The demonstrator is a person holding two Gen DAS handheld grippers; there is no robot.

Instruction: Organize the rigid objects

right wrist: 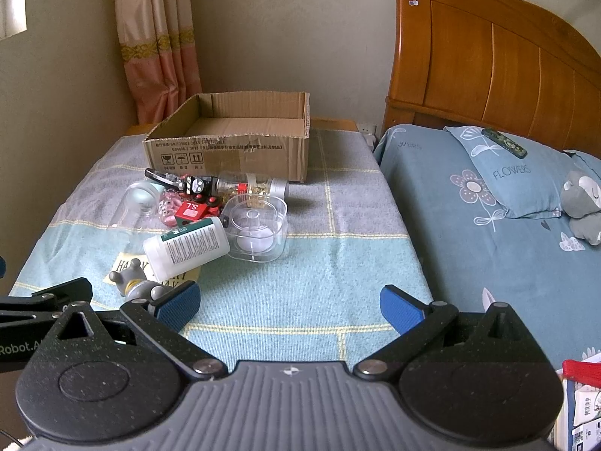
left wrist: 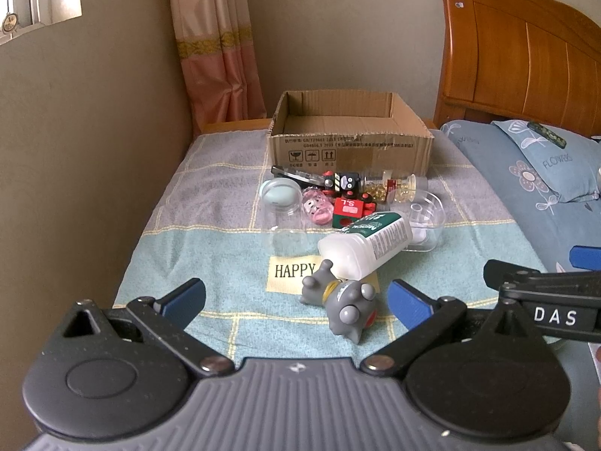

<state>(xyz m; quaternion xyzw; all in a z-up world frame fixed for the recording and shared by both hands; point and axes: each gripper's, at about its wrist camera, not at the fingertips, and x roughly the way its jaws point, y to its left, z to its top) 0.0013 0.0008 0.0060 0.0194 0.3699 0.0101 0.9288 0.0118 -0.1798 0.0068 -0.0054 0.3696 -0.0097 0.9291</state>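
Note:
A pile of small rigid objects lies on a towel-covered table in front of an open cardboard box (left wrist: pixel 349 143), which also shows in the right wrist view (right wrist: pixel 229 150). Nearest is a grey toy figure (left wrist: pixel 340 300) on its side, touching a white bottle (left wrist: pixel 366 242) with a green label. Behind them are a red block (left wrist: pixel 347 210), a pink toy (left wrist: pixel 317 208), a clear round case (left wrist: pixel 281 195), a clear cup (left wrist: pixel 424 221) and a jar of yellow capsules (left wrist: pixel 394 188). My left gripper (left wrist: pixel 296 302) is open, the grey toy between its fingers. My right gripper (right wrist: pixel 289 304) is open and empty over bare towel.
A wall and curtain (left wrist: pixel 218 45) stand at the left and back. A bed with blue bedding (right wrist: pixel 488 218) and a wooden headboard (right wrist: pixel 488 56) borders the table on the right. A grey plush (right wrist: pixel 582 203) lies on the bed.

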